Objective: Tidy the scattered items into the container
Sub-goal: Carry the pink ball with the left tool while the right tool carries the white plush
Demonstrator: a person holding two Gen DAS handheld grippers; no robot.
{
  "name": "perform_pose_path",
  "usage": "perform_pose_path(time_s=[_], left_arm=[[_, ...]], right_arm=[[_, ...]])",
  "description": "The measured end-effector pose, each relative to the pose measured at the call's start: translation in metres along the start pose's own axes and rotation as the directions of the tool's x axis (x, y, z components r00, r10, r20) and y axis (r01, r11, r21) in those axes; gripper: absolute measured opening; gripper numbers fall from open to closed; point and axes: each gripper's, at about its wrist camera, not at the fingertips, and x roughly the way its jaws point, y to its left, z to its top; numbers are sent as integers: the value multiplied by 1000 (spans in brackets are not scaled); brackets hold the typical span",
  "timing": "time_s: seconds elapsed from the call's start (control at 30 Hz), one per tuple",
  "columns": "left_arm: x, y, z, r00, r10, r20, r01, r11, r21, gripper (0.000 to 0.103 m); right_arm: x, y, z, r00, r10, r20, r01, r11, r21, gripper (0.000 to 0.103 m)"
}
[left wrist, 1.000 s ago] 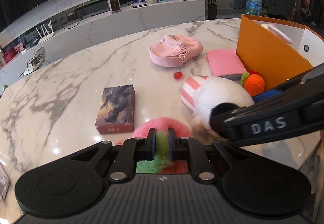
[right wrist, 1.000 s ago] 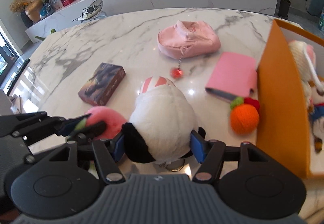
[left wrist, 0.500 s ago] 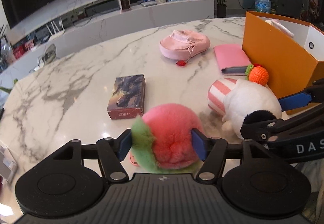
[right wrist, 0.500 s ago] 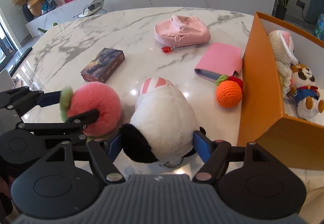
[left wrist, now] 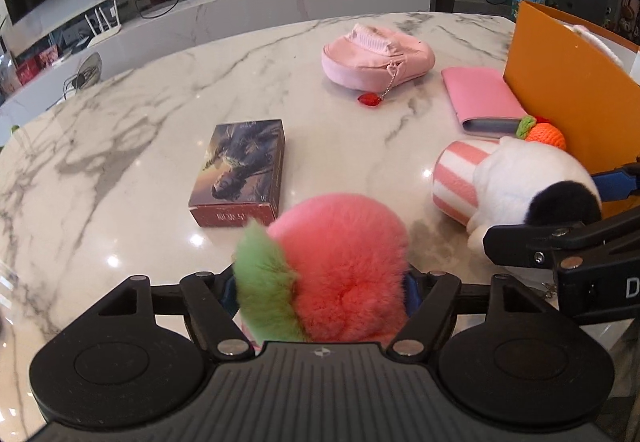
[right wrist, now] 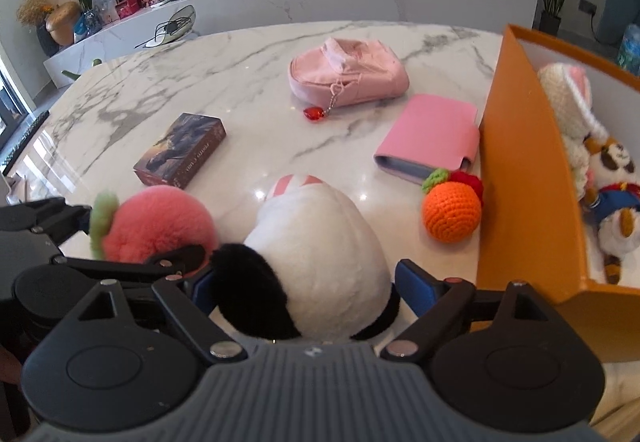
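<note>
We see the left gripper with its fingers opening around a fluffy pink peach plush; whether the pads press its fur we cannot tell. The right gripper has its fingers opening around a white plush toy with a black ear, and its right pad stands clear of the fur. Both toys sit at the near edge of the marble desk. Farther off lie a card box, a pink pouch, a pink wallet and a crocheted orange. The orange container stands at right, with plush toys inside
</note>
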Motion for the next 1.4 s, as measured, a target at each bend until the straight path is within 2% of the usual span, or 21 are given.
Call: perform_pose_path(time_s=[0.2, 0.23, 0.4, 0.57, 0.93, 1.13, 1.4], left_arm=[[1, -2, -5, 999, -47, 28, 47, 999, 6, 55], [1, -2, -4, 998, -54, 27, 54, 999, -10, 54], [-6, -1, -3, 998, -49, 50, 51, 998, -25, 51], [-23, -7, 3, 995, -28, 96, 27, 1000, 10, 51], [-72, -17, 20, 980, -3, 201, -2, 1000, 25, 51], [-100, -34, 34, 965, -14, 263, 4, 999, 39, 51], [-125, -80, 64, 933, -94, 346, 62, 993, 104, 51]], right_arm=[[12, -2, 0, 1000, 6, -13, -6, 1000, 8, 83], [13, -1, 0, 1000, 7, -13, -7, 1000, 4, 82], [11, 2, 0, 1000, -4, -10, 4, 1000, -22, 76], [2, 0, 0, 1000, 4, 5, -4, 1000, 3, 75], [-52, 1, 3, 990, 23, 139, -25, 1000, 9, 75], [-87, -8, 3, 973, 3, 232, -11, 999, 32, 75], [-143, -38, -3, 925, -80, 371, 42, 993, 110, 75]])
